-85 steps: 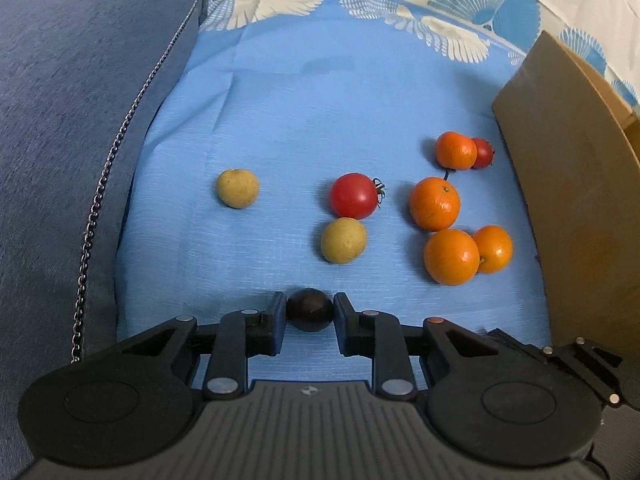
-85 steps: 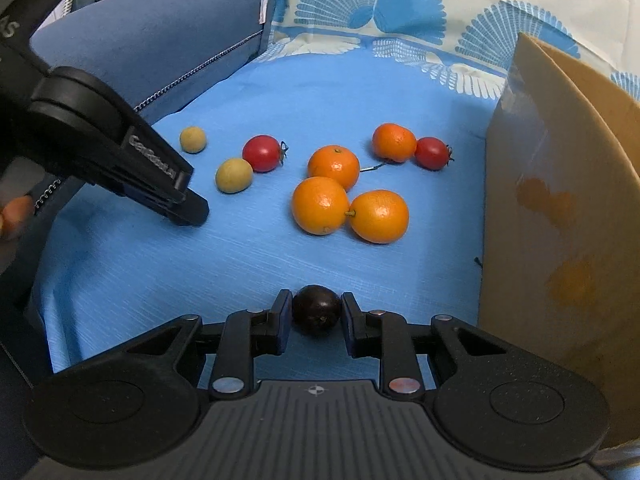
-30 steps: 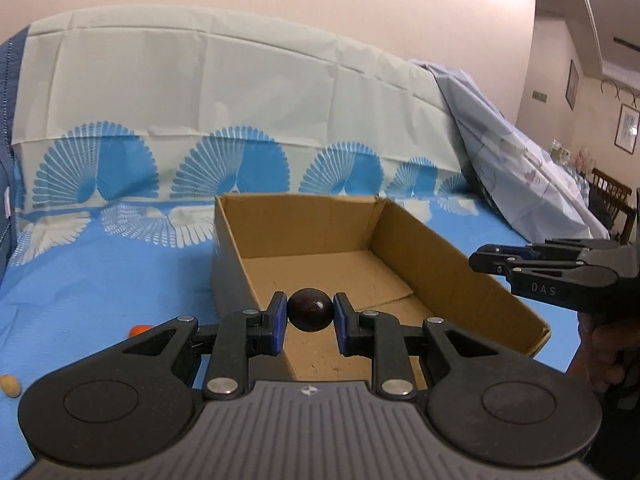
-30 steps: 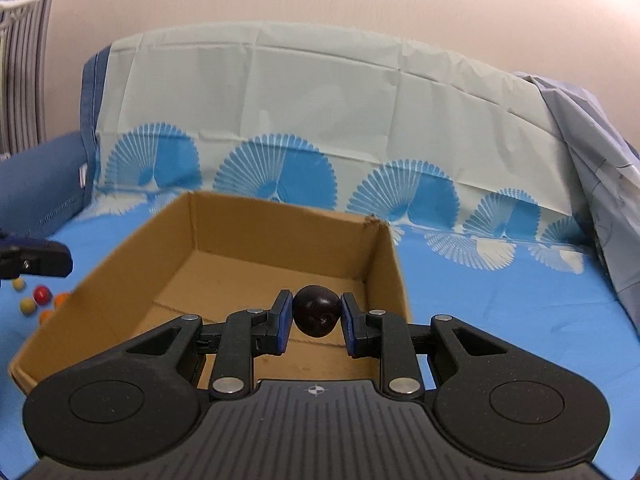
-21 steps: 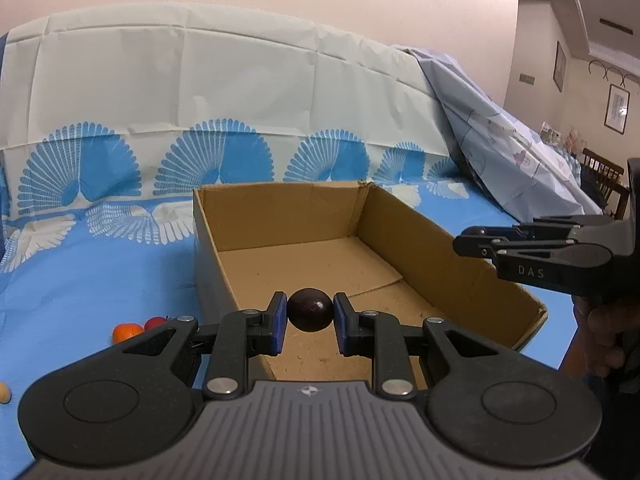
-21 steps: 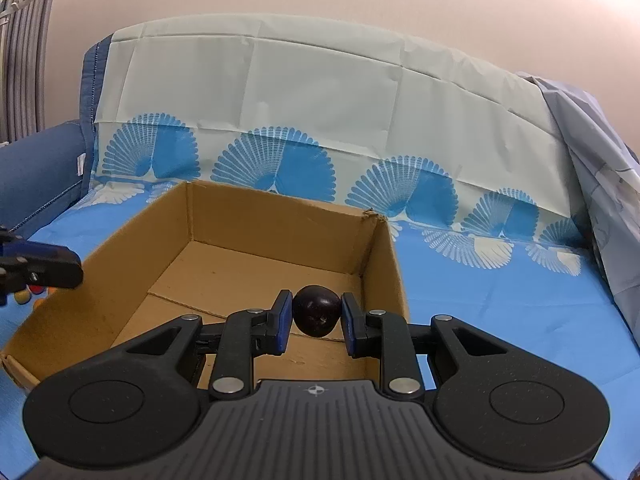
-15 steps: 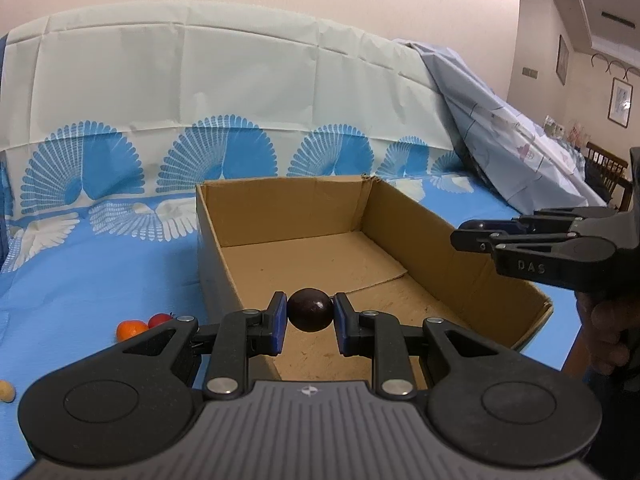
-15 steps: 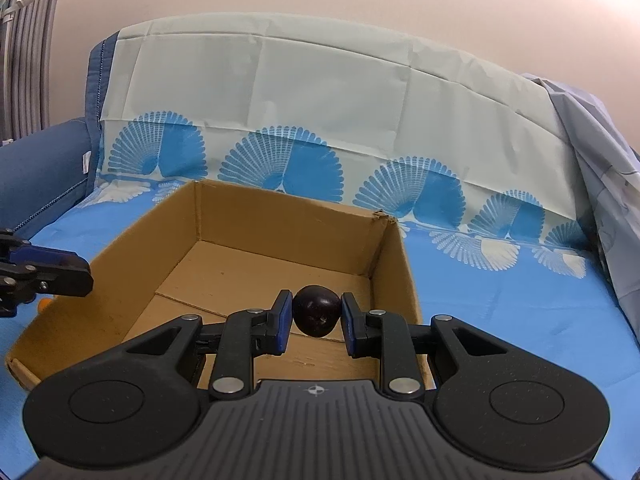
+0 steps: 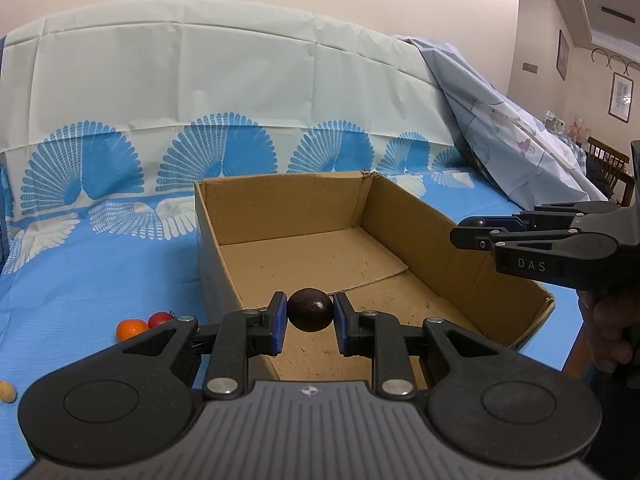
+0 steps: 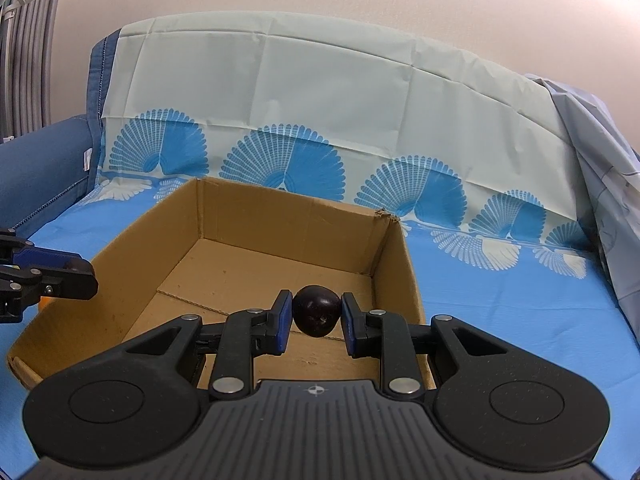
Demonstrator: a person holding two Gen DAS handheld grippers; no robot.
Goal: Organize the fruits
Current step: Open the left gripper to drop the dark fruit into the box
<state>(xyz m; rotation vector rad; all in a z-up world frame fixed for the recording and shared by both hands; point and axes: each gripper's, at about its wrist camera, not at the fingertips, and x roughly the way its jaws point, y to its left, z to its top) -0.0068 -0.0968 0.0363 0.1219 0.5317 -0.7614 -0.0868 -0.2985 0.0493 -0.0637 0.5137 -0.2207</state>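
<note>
1. While both grippers are hanging over the near end of the cardboard box (image 9: 404,216), I am gripping a dark plum (image 9: 310,309) between the blue pads of the left gripper (image 9: 310,318), jaws closed on it.
2. I am likewise clamping a second dark plum (image 10: 316,310) in the right gripper (image 10: 314,318), jaws pressing both its sides, above the box's near right corner.
3. The box floor is showing bare brown card; I am seeing no fruit inside it, so I judge the sorting is barely beginning.
4. An orange (image 9: 131,329) and a red tomato (image 9: 161,319) are lying touching on the blue cloth (image 9: 100,280) just beside the box's left wall; a yellowish fruit (image 9: 7,391) is sitting at the cloth's left edge.
5. Releasing both plums and collecting the rest is, in my judgement, what is remaining.
</note>
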